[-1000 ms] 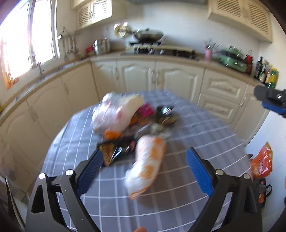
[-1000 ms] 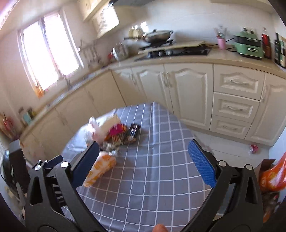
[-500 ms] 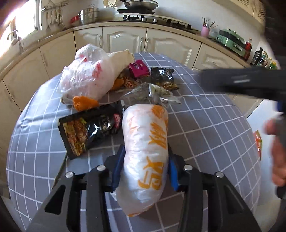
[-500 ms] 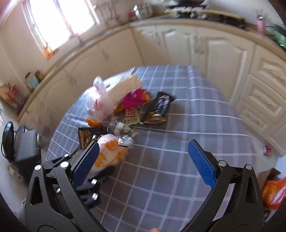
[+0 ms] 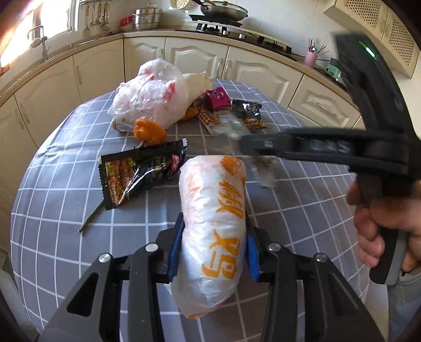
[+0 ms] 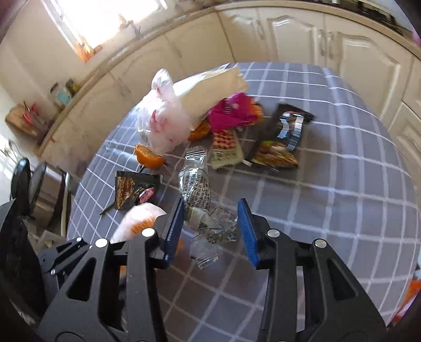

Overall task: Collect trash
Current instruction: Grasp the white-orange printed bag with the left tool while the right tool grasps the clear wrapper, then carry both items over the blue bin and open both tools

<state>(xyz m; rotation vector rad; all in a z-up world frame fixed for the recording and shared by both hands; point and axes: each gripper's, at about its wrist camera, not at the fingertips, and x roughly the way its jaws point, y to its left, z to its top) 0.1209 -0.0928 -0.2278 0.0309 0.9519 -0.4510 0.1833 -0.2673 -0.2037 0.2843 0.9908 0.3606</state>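
My left gripper (image 5: 213, 252) is shut on a white plastic bag with orange print (image 5: 214, 221) that lies on the grey checked tablecloth (image 5: 65, 189); the bag also shows in the right wrist view (image 6: 139, 221). My right gripper (image 6: 210, 223) is partly open around a crumpled clear wrapper (image 6: 200, 200), its pads apart from it; it crosses the left wrist view (image 5: 244, 143). Further back lie a black snack wrapper (image 5: 139, 173), orange peel (image 5: 148, 131), a white plastic bag (image 5: 152, 97), a pink wrapper (image 6: 231, 113) and dark wrappers (image 6: 289, 131).
Cream kitchen cabinets (image 5: 200, 60) curve behind the table, with a stove and pan (image 5: 223, 10) on the counter. A window (image 6: 86, 21) is at the left. A dark chair (image 6: 23, 184) stands at the table's left edge.
My right gripper has moved down to the clear wrapper and narrowed around it. My left gripper stays shut on the orange-print bag, which it closed on a second ago.
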